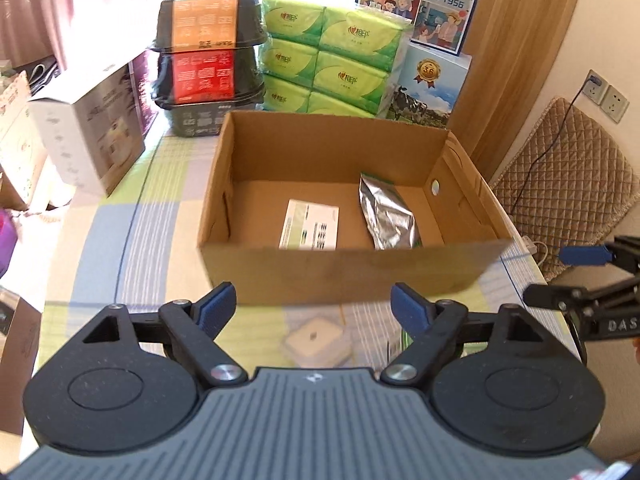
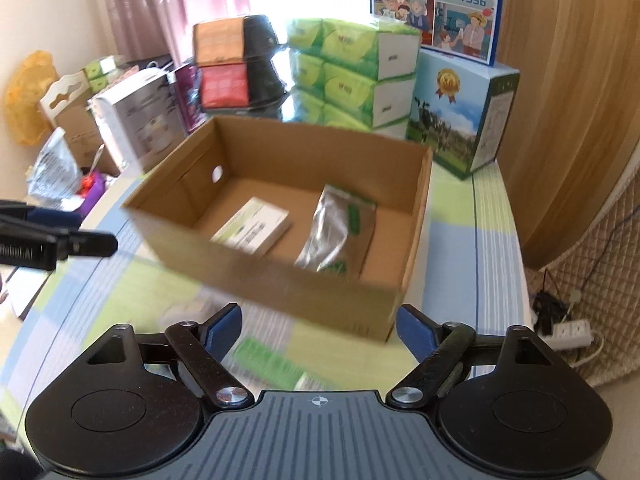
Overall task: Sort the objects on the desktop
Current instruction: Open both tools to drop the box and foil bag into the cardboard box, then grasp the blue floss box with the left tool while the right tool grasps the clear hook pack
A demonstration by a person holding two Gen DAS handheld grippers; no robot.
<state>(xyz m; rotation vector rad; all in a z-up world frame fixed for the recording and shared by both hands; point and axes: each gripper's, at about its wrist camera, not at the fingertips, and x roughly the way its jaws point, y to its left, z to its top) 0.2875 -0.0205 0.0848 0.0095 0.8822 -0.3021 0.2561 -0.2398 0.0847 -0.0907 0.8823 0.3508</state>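
Left gripper point(image 1: 314, 306) spread wide, nothing between the blue pads, hovering short of the near wall of the cardboard box point(image 1: 348, 268). Right gripper point(image 2: 318, 330) likewise wide open and empty, in front of the box's near corner. Box open-topped on the checked tablecloth point(image 1: 132, 216); inside on the floor a white-and-green leaflet box point(image 1: 310, 225) lying flat, and just to its right a silver foil pouch point(image 1: 386, 216), apart from it. On the cloth between the left gripper's fingers, outside the box, a small pale square container point(image 1: 316, 342), blurred. Below the right gripper, a green-and-white packet point(image 2: 276, 362) on the cloth, blurred too. Behind the box: stacked black food trays point(image 1: 208, 64), green tissue packs point(image 1: 332, 60), blue milk carton point(image 1: 434, 88). Right gripper's tip visible at right edge of left view.
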